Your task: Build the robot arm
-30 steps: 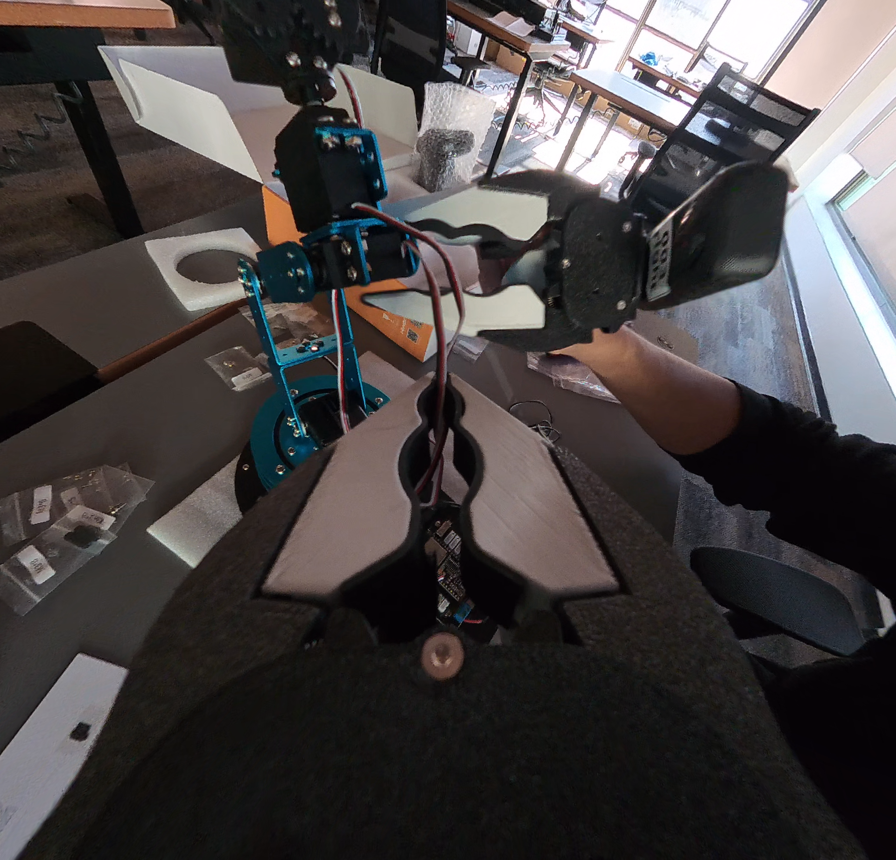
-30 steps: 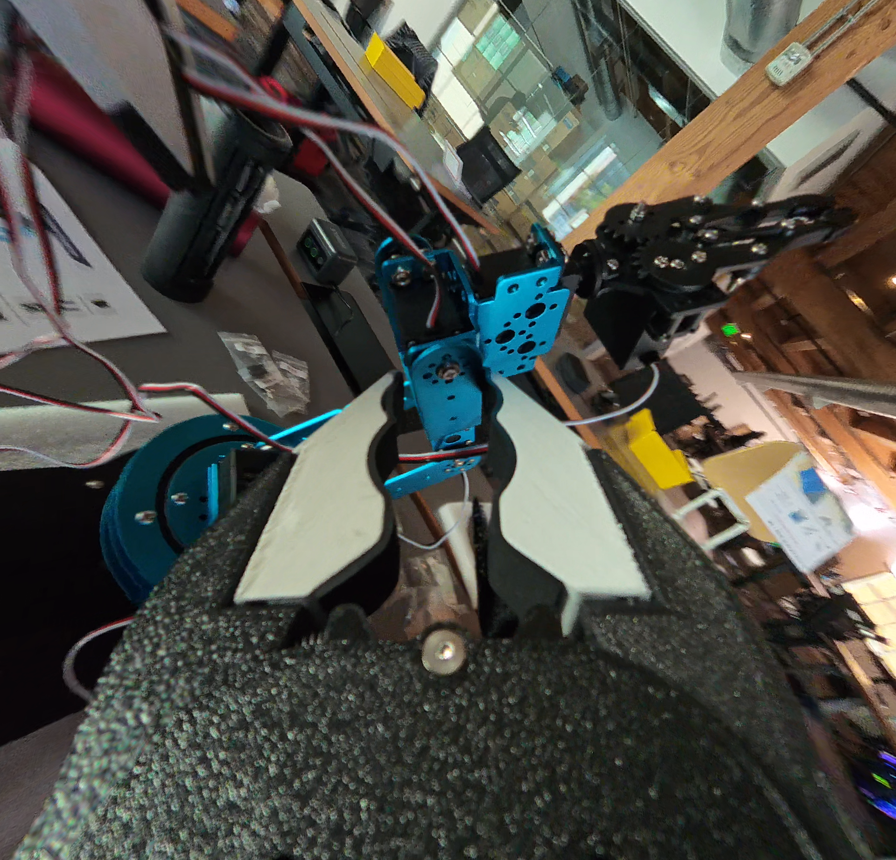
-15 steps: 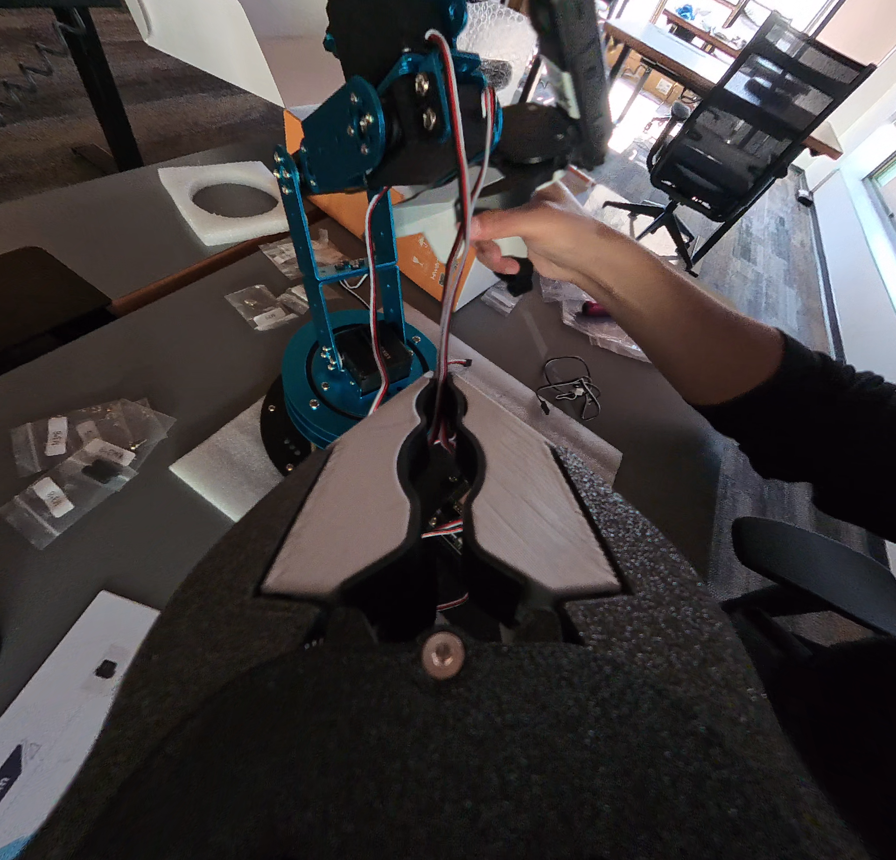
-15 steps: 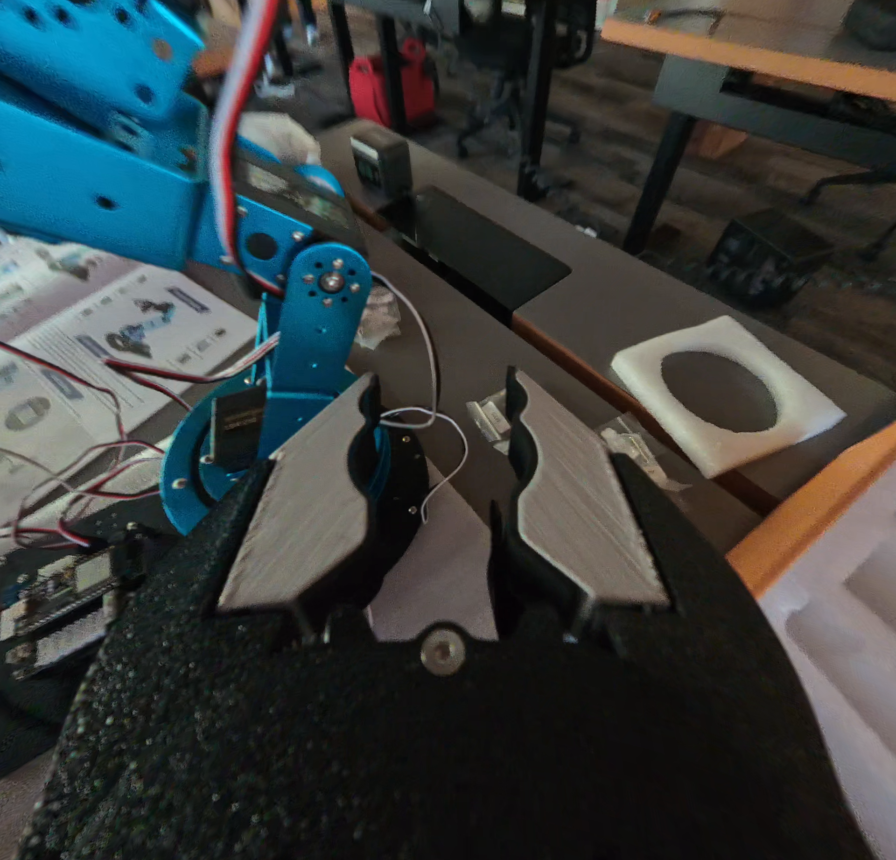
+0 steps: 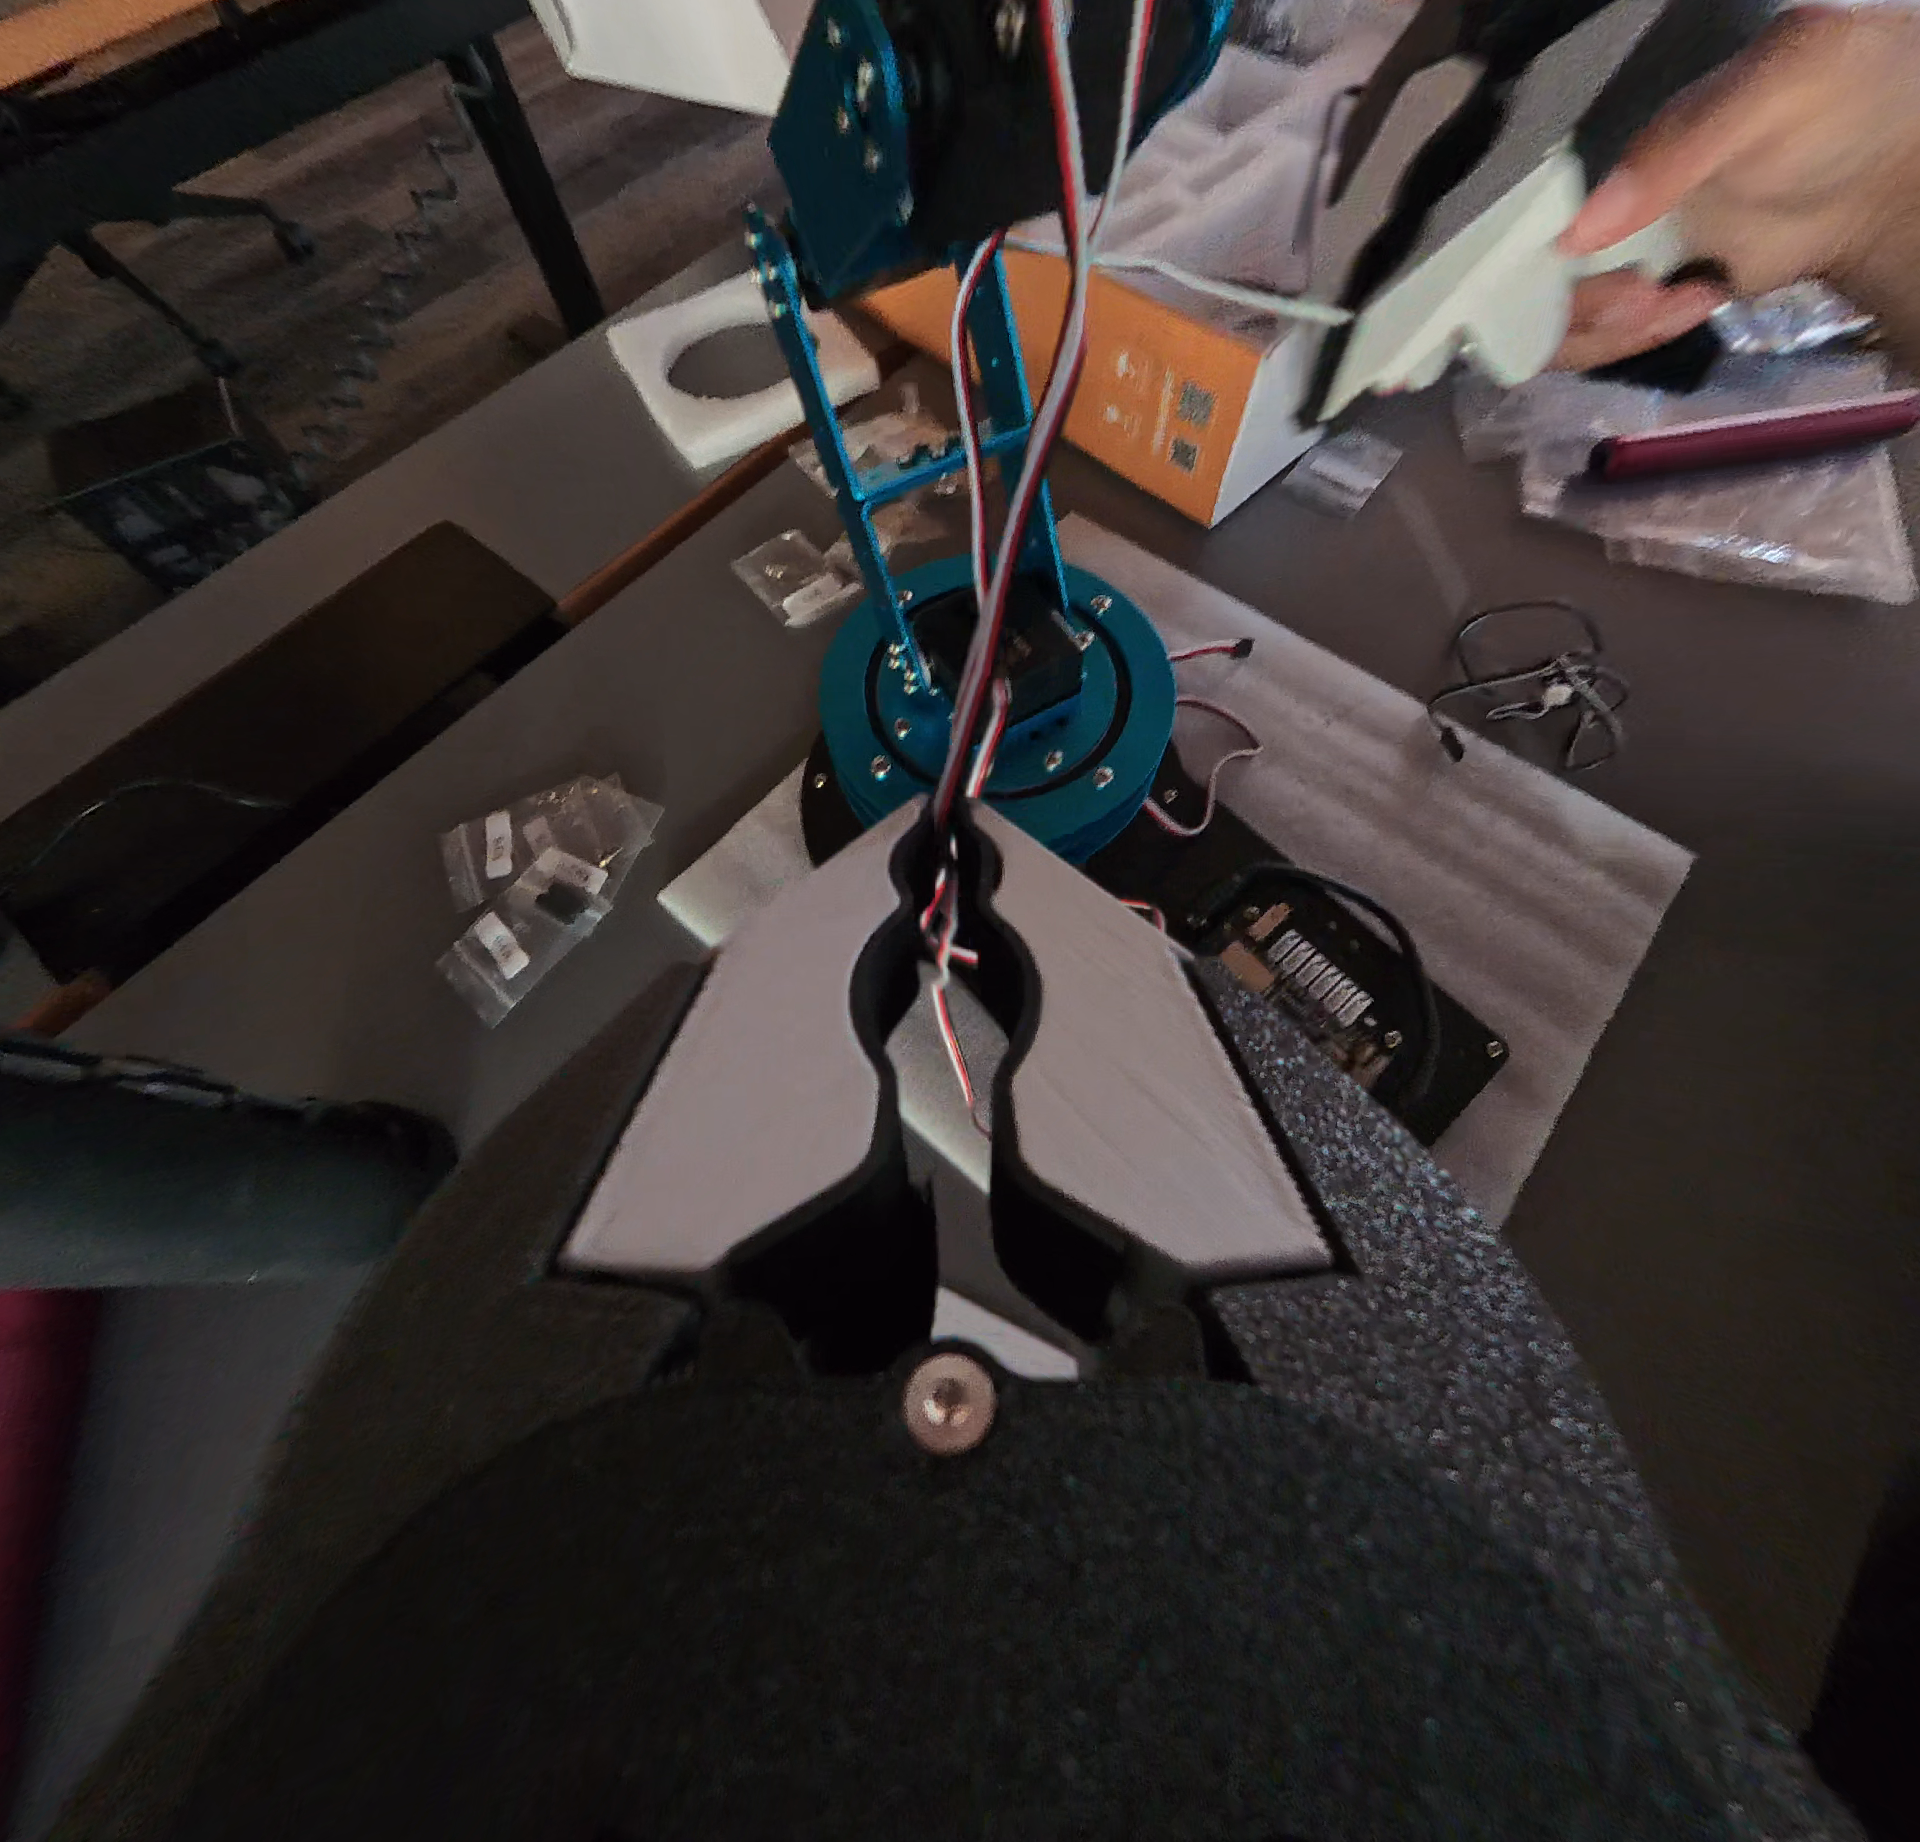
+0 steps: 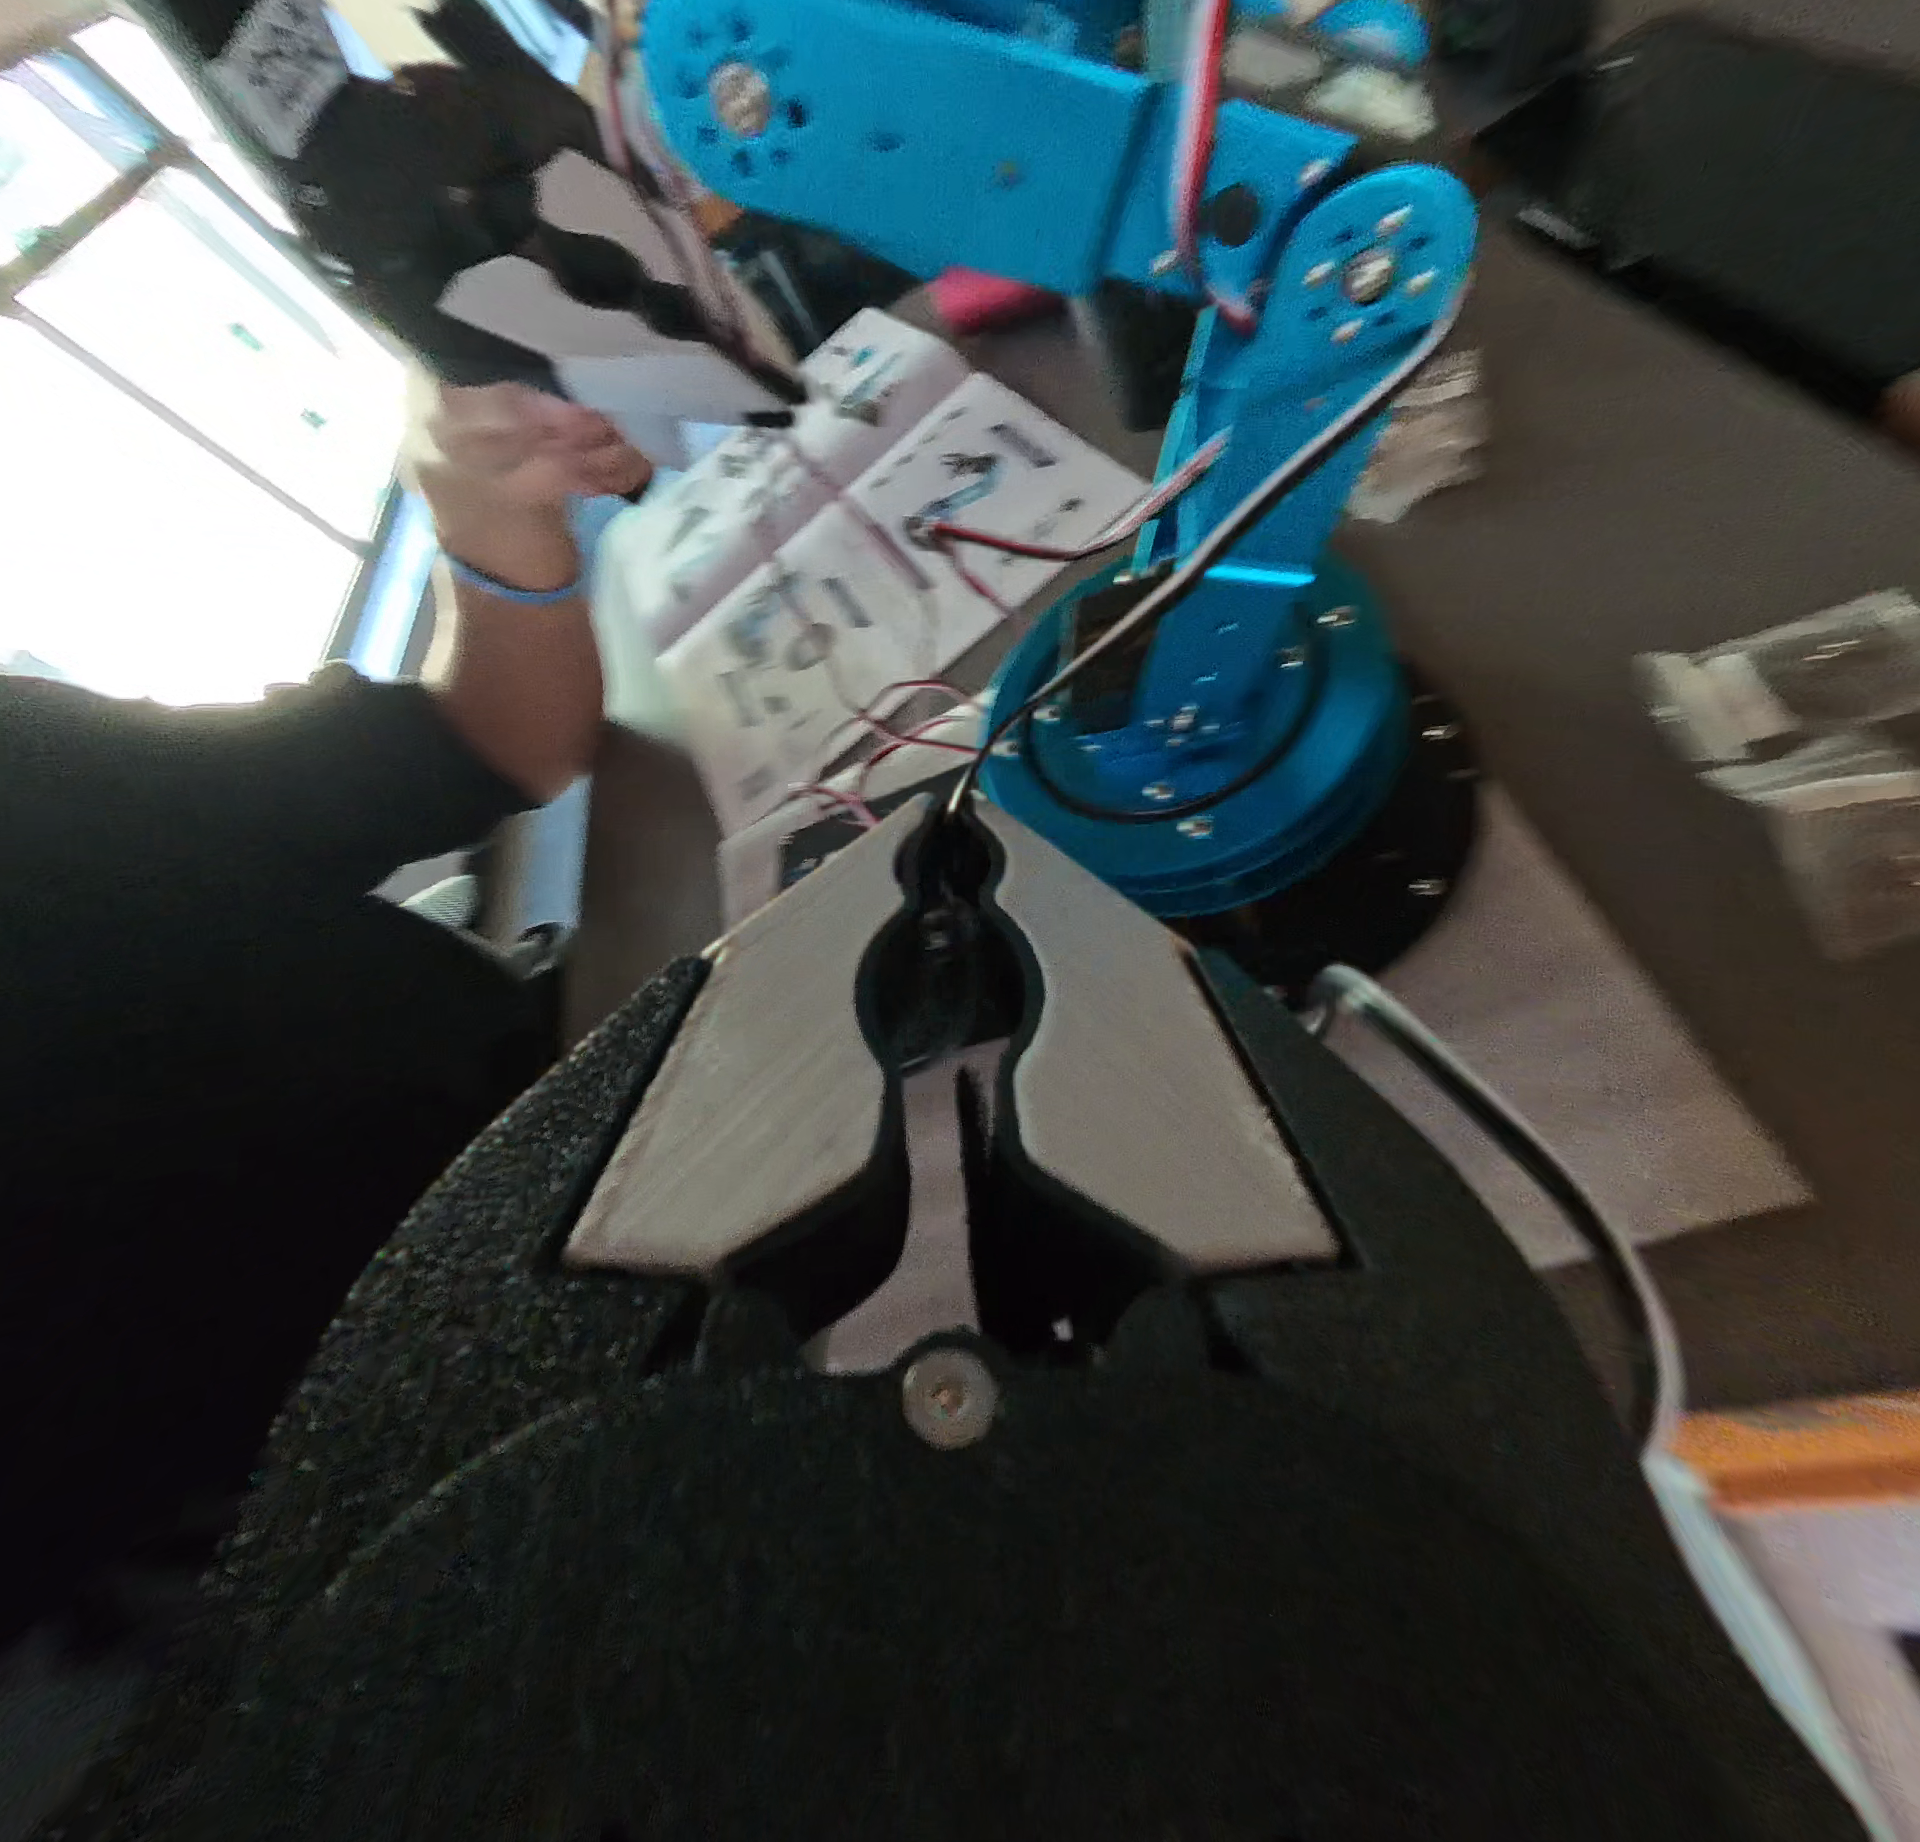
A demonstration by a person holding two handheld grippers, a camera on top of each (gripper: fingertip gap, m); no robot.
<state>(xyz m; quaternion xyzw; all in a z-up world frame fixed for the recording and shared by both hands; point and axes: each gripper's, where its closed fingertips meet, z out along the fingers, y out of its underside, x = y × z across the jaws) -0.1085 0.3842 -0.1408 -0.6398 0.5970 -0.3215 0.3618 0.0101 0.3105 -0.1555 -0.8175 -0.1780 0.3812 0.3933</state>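
Your left gripper (image 5: 948, 824) has its two pale, ribbed finger plates drawn together at the tips, pinching a bundle of red, white and black servo wires (image 5: 1023, 504). The wires run up from the tips to the dark servo block at the top of the small blue robot arm (image 5: 914, 421). More of the bundle hangs down through the scalloped gap behind the tips.

Just past the left fingertips stands the arm's round blue anodised base (image 5: 997, 696), with slim perforated metal uprights rising from it. It sits on a white foam sheet (image 5: 1455, 816). To the right of the fingers lies a black circuit board (image 5: 1340, 992) on that sheet. To the left of them, small clear bags of hardware (image 5: 540, 878) lie on the grey table (image 5: 312, 961). Farther ahead are a white foam square with a round cut-out (image 5: 727, 369) and an orange-and-white box (image 5: 1164, 390).

Your right gripper (image 6: 951, 824) is likewise closed at the tips, on a thin dark wire (image 6: 1226, 566) that climbs along the blue arm's joint disc (image 6: 1371, 275). The view is blurred by motion. The blue base (image 6: 1247, 753) lies just ahead and right of these fingers. An open printed leaflet (image 6: 831, 566) lies ahead and left of them. A white cable (image 6: 1538, 1169) runs along the right side.
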